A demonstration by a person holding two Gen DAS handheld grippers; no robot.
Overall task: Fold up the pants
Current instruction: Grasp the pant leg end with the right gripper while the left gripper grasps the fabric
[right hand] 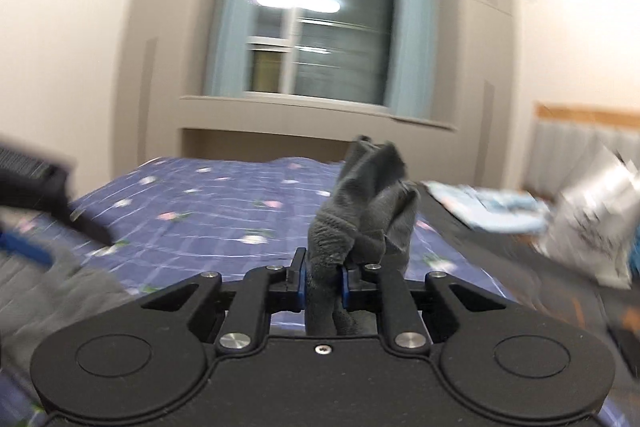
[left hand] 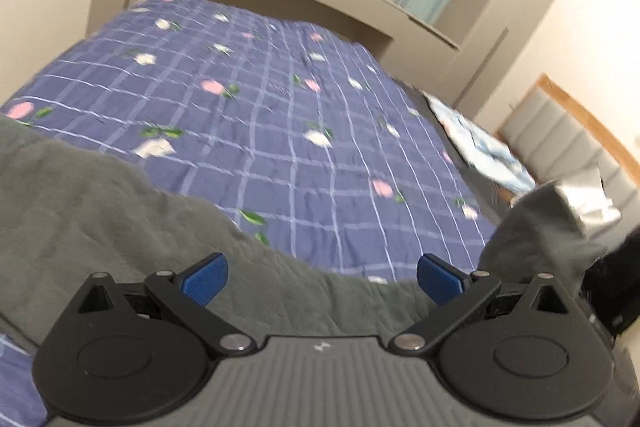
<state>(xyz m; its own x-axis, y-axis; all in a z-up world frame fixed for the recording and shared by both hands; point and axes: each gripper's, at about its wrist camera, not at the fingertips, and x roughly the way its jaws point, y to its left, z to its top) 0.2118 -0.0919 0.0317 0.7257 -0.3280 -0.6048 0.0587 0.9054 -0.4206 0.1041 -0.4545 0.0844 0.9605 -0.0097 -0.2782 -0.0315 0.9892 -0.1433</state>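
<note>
On the bed (left hand: 280,131), covered by a blue checked floral sheet (right hand: 208,211), the grey pants (left hand: 100,219) are spread at 7 o'clock in the left wrist view. There the left gripper (left hand: 322,279) is seen with jaws spread, nothing pinched. Only the right wrist view shows the right gripper (right hand: 323,283) with jaws pinching a bunched fold of the pants (right hand: 360,211), raised upright. A window (right hand: 320,39) is seen at 12 o'clock, a pale blue quilt (right hand: 496,207) at 3 o'clock.
</note>
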